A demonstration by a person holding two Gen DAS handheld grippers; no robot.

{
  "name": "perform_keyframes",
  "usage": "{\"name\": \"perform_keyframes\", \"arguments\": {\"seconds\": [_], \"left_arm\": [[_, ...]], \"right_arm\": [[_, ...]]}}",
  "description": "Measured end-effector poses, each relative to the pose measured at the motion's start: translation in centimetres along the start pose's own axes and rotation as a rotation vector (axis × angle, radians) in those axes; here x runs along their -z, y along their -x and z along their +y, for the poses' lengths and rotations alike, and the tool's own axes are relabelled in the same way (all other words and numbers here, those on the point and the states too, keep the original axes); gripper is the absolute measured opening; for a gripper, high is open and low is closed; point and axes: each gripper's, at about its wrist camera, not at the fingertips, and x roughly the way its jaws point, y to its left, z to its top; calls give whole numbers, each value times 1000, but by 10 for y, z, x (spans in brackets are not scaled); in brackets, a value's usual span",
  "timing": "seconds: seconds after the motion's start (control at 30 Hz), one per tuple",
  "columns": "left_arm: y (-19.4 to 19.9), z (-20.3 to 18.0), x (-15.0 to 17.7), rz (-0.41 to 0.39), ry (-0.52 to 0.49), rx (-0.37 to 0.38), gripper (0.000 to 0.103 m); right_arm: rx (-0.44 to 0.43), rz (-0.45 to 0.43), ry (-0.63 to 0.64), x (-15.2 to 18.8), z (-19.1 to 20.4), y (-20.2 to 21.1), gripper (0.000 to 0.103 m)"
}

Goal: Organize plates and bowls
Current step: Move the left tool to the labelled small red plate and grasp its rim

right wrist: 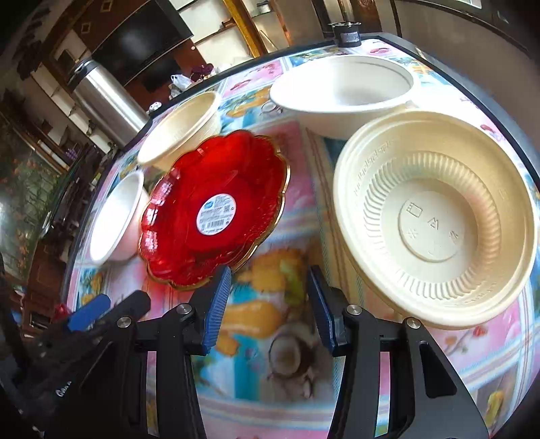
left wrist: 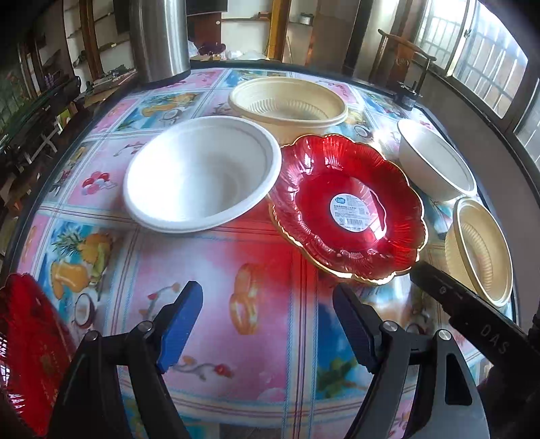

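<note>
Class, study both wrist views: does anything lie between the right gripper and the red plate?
Nothing visible does. The right gripper is open, and only bare tablecloth separates it from the red plate; its left fingertip already sits near the plate's rim.

Home dining room indicated. Round table (left wrist: pixel 209 256) covered with fruit-print cloth, disposable bowls (left wrist: pixel 202 172) and red plate (left wrist: pixel 347 209) laid out. Steel thermos (left wrist: pixel 158 37) seen upper left, wooden chair (left wrist: pixel 401 57) and barred windows (left wrist: pixel 479 57) upper right, dark wooden shelving (right wrist: pixel 111 30) behind.
</note>
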Motion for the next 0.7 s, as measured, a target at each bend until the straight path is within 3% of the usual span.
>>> {"name": "perform_keyframes", "arguments": {"seconds": [0.17, 0.7], "left_arm": [[-2, -3, -9, -19, 37, 22, 80], [-37, -22, -36, 25, 23, -20, 80]], "right_arm": [[-46, -22, -31, -11, -7, -1, 46], [-56, -36, -60, -47, -2, -26, 47]]}}
